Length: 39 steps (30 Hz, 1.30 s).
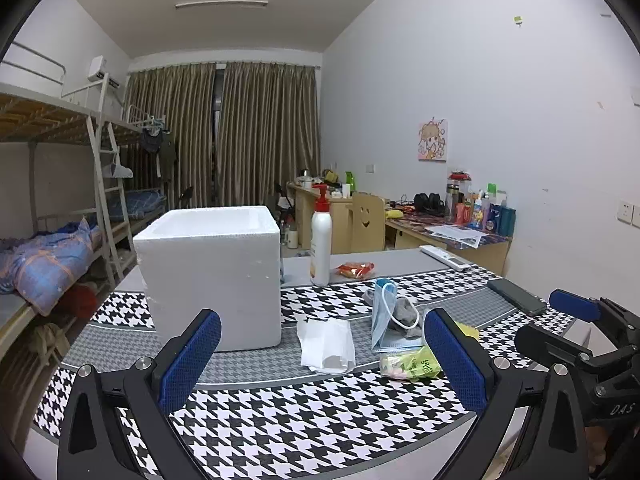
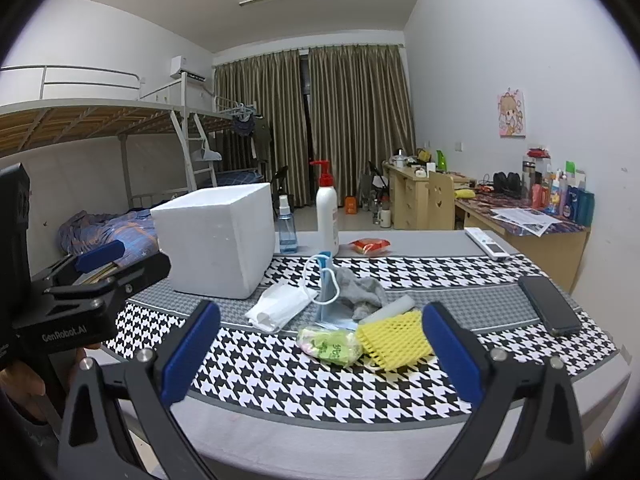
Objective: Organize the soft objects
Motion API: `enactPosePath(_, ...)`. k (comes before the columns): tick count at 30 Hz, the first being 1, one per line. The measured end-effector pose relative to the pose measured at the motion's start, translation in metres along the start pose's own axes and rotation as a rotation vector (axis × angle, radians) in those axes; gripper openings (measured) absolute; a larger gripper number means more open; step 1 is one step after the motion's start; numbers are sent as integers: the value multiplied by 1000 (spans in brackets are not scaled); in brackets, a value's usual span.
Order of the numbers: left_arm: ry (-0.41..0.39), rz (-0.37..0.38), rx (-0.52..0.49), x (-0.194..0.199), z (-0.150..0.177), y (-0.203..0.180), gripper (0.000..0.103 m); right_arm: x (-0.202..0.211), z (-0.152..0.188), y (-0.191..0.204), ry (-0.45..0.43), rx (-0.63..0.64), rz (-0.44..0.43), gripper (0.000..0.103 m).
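A white foam box [image 1: 212,276] [image 2: 218,238] stands open-topped on the houndstooth table. To its right lie a white tissue [image 1: 326,346] [image 2: 280,306], a blue face mask [image 1: 384,312] [image 2: 326,292], a grey sock [image 1: 404,316] [image 2: 360,290], a green snack packet [image 1: 410,366] [image 2: 330,346] and a yellow foam net [image 2: 394,338]. My left gripper [image 1: 322,354] is open and empty, hovering short of the tissue. My right gripper [image 2: 320,346] is open and empty, just before the green packet. Each gripper shows at the edge of the other's view.
A white pump bottle [image 1: 320,240] [image 2: 327,212], a blue spray bottle [image 2: 287,226], a red packet [image 1: 355,270] [image 2: 370,245], a white remote [image 1: 448,258] [image 2: 486,243] and a black phone [image 1: 516,296] [image 2: 550,306] sit on the table. Bunk beds stand left, desks right.
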<state>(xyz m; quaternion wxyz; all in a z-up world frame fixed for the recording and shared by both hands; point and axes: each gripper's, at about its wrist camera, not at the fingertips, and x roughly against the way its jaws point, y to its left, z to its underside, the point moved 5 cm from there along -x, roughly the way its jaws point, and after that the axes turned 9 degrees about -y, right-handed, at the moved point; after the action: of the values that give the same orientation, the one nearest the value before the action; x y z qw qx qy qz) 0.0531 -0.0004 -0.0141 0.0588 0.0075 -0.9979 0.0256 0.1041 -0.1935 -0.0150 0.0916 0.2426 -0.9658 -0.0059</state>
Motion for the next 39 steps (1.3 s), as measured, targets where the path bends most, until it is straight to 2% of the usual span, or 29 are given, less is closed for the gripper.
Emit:
enactPosePath(9, 10, 16, -8, -7, -5, -4, 102, -9, -2, -6, 13, -12, 7, 102)
enactPosePath(19, 31, -3, -22, -14, -12, -2, 102, -25, -6, -8, 44, -5, 10, 102)
enactPosePath(39, 187, 27, -36, -83, 5, -4, 102, -73, 6, -44, 167, -31, 65, 102)
